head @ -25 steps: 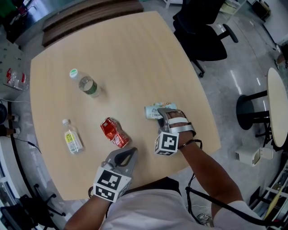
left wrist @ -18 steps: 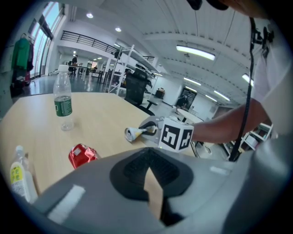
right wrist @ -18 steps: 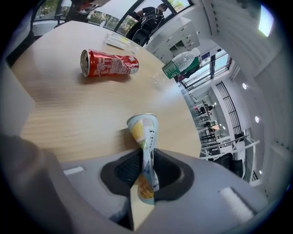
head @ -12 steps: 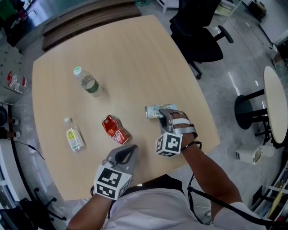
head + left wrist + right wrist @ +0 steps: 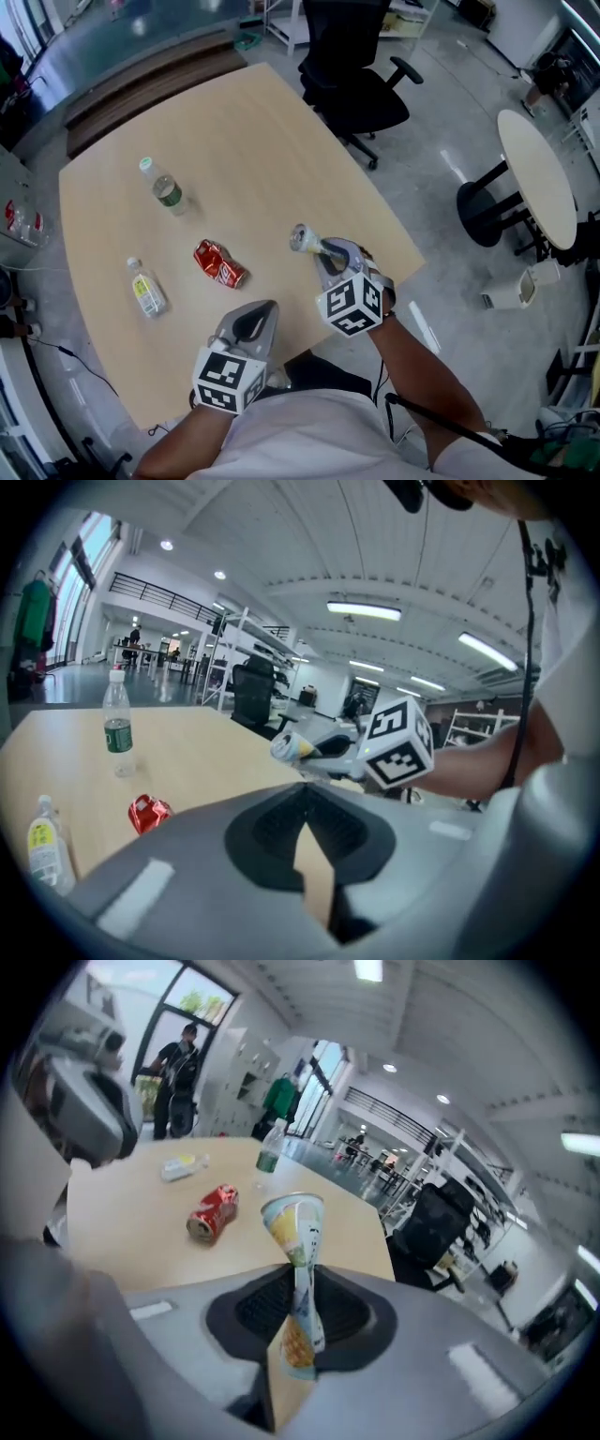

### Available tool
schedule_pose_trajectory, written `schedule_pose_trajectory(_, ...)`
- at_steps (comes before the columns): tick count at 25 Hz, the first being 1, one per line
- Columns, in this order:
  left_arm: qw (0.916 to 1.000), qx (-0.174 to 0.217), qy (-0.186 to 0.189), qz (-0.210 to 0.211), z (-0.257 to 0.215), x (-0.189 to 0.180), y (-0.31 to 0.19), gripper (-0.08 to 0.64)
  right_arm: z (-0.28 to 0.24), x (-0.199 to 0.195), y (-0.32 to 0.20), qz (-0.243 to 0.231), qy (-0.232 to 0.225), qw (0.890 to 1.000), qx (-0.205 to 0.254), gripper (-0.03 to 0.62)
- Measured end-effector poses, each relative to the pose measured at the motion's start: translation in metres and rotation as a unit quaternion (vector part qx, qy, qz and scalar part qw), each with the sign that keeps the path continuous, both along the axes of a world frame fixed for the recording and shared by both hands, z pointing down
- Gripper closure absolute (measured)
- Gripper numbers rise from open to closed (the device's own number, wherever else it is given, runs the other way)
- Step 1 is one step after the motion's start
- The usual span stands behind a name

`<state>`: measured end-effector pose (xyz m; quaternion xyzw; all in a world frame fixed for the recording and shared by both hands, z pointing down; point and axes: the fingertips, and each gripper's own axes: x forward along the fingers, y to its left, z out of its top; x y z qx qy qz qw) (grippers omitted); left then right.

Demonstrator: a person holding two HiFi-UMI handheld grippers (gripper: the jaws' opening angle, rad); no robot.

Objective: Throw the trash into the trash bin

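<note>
Crushed can point(image 5: 295, 1241) of thin printed metal, pinched flat in the middle and with a round rim on top, is in the right gripper point(image 5: 298, 1335). Its jaws have just been closing on it, above the smooth pale wooden table point(image 5: 244, 141). The left gripper point(image 5: 305, 817) has its jaws together and holds nothing. On the table rest one dented red can point(image 5: 217, 263) and two clear plastic bottles point(image 5: 167, 190) point(image 5: 145, 289).

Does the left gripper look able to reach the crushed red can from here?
Likely yes: bare table lies between the left gripper and the red can, nothing blocks; its empty jaws need opening first.
</note>
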<state>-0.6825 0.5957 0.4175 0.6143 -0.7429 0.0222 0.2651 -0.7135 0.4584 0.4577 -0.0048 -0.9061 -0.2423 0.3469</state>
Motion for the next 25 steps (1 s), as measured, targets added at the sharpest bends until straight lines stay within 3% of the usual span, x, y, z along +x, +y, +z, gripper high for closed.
schedule_pose_trajectory(3, 0.9995, 0.021, -0.017, 0.018, -0.015, 0.007, -0.003, 0.552, -0.032, 0.027, 0.000, 0.065, -0.067, 0.992, -0.089, 0.525)
schedule_pose_trajectory(7, 0.9966, 0.040, -0.034, 0.064, -0.034, 0.027, -0.012, 0.552, -0.064, 0.075, -0.004, 0.138, -0.136, 0.967, -0.165, 0.525)
schedule_pose_trajectory(16, 0.9820, 0.072, -0.050, 0.168, -0.053, 0.103, -0.019, 0.552, -0.115, 0.169, 0.004, 0.228, -0.241, 0.921, -0.206, 0.525)
schedule_pose_trajectory(25, 0.9653, 0.087, -0.055, 0.240, -0.068, 0.161, -0.022, 0.552, -0.138, 0.255, 0.019, 0.296, -0.288, 0.886, -0.212, 0.525)
